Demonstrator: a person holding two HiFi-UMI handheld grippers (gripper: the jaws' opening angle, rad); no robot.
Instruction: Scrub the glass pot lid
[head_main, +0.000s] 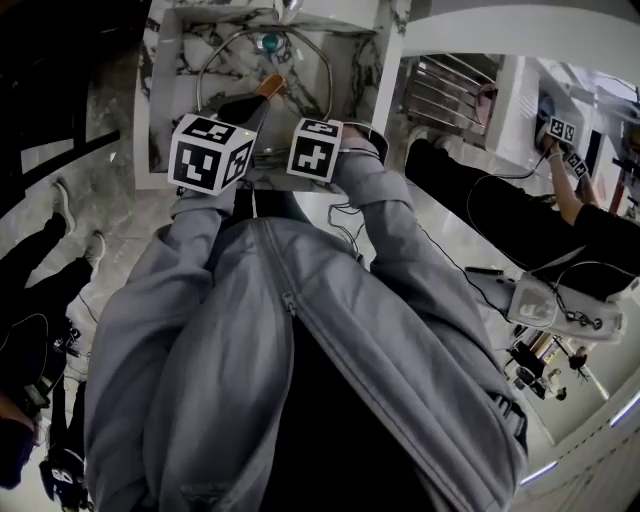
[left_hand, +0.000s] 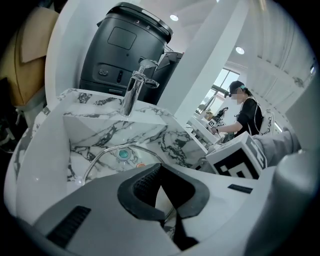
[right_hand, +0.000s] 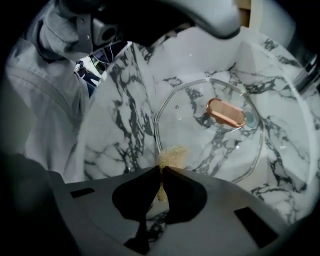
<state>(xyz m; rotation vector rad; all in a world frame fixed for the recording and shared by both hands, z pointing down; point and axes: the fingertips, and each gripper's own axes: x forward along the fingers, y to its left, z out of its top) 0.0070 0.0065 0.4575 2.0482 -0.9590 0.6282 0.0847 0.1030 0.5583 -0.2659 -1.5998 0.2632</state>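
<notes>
Got the lid (right_hand: 200, 150) in the sink (right_hand: 115, 125), my right fingers (right_hand: 135, 200) pinching a sponge (right_hand: 172, 157) by its rim, left fingers (left_hand: 145, 190) closed; scrubbing's mostly ahead, I reckon.

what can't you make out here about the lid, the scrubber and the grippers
- Near rim of the glass lid: head view, marker cubes cover it.
- Whether the left gripper, jaws together, pinches that rim: left gripper view, its own body blocks it.
- Most of the tan scrubber in the shut right gripper: right gripper view, the jaws cover it.
- Dirt on the glass: too faint anywhere.
</notes>
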